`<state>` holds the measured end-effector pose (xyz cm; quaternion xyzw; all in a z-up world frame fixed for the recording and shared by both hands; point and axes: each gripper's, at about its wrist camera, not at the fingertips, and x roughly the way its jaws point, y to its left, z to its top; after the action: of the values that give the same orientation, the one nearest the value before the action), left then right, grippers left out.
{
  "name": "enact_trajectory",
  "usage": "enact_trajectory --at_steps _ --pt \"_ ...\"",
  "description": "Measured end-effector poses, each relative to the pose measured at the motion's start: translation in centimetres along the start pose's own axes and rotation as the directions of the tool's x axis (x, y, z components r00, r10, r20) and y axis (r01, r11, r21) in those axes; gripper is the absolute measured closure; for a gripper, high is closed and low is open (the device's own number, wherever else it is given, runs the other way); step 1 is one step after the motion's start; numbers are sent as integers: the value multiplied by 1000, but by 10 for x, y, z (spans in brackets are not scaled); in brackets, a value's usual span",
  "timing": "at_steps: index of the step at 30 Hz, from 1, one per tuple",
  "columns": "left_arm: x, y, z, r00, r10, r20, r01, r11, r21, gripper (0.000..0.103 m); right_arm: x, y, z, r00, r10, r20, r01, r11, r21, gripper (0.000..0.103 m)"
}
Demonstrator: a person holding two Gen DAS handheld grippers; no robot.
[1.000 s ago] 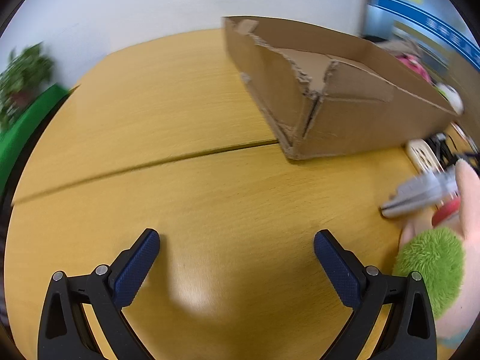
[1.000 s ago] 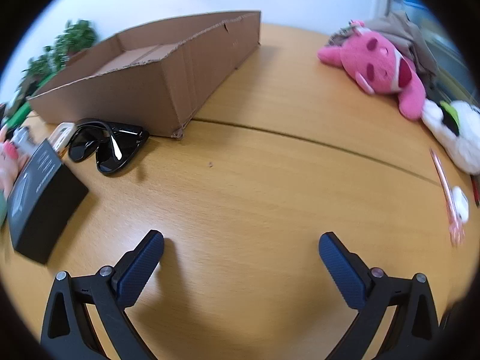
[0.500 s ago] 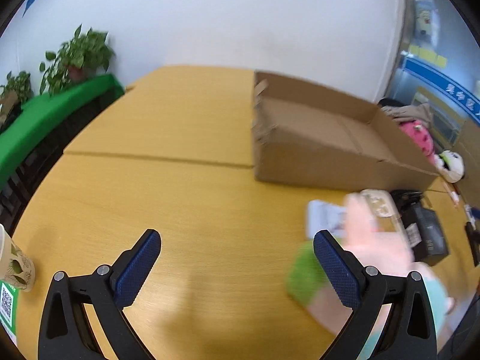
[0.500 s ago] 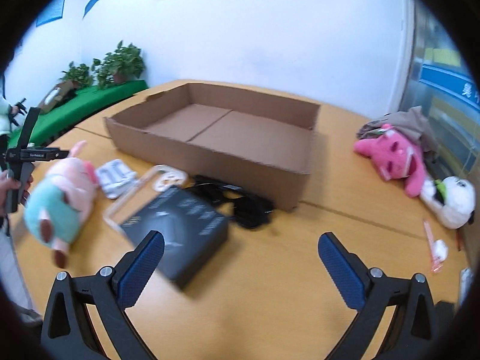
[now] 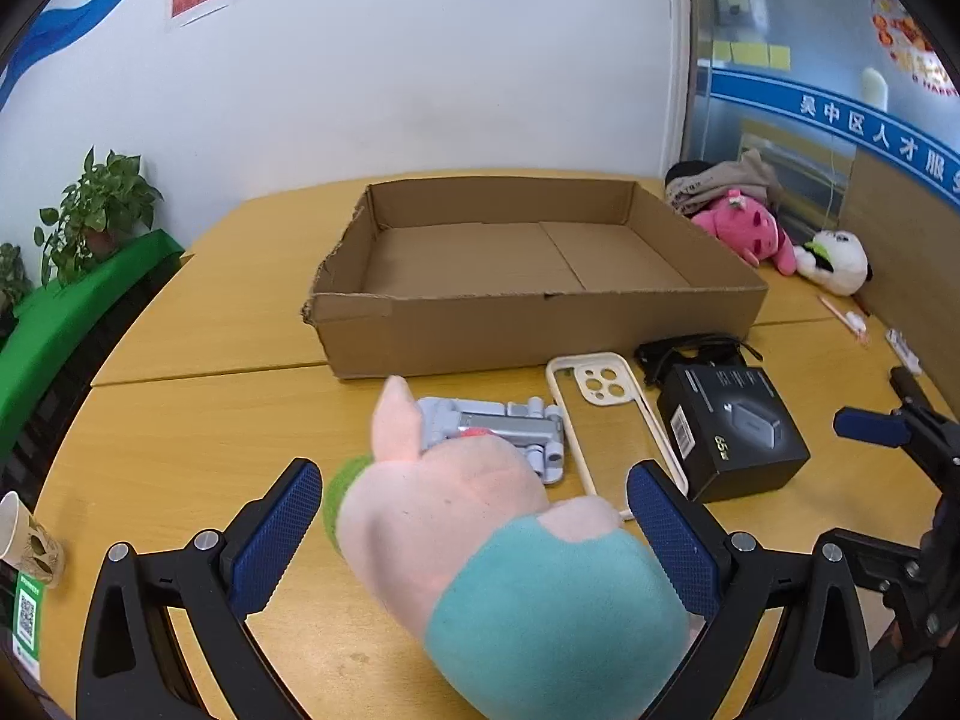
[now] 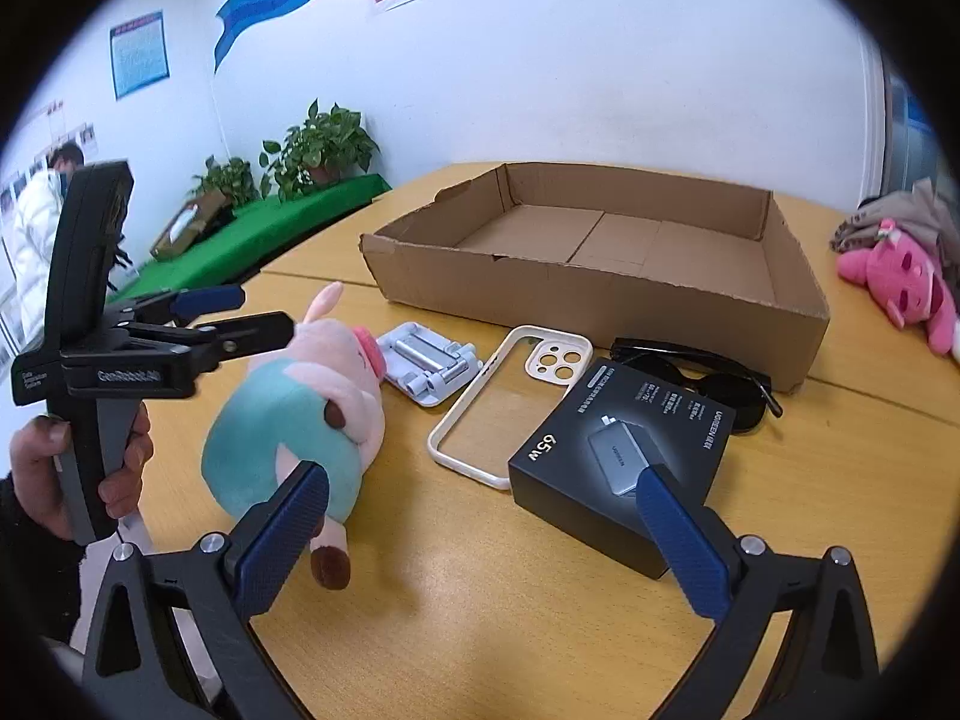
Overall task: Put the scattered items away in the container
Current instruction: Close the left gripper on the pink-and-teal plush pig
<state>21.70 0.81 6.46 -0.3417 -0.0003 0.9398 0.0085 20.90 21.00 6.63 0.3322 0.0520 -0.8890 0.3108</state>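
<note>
Pink plush pig (image 5: 480, 516) between spread left tool (image 5: 474, 534) fingers | right tool (image 6: 480, 534) spread | cardboard box (image 5: 540, 324) empty

we see our left gripper (image 5: 474, 531) with its jaws spread wide on either side of a pink and teal plush pig (image 5: 504, 546) lying on the wooden counter (image 5: 198, 438). beyond it lie a grey folding stand (image 5: 498, 426), a cream phone case (image 5: 600, 396) and a black box (image 5: 732, 429), with sunglasses (image 5: 690, 348) against the empty cardboard box (image 5: 528, 324).
</note>
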Motion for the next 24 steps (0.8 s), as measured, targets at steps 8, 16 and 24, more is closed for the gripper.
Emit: enact_trajectory --at_steps 8,16,24 --pt "3 6 -4 998 -63 -8 62 994 -94 0 7 12 -2 999 33 -6 -33 999 31 1" --pt "22 20 -16 993 -95 -67 82 981 -178 0 29 33 -5 996 58 -73 -59 998 1 1" --pt "23 34 -22 987 -146 -61 124 953 -276 0 29 55 -6 993 103 -60 -105 993 -48 1"
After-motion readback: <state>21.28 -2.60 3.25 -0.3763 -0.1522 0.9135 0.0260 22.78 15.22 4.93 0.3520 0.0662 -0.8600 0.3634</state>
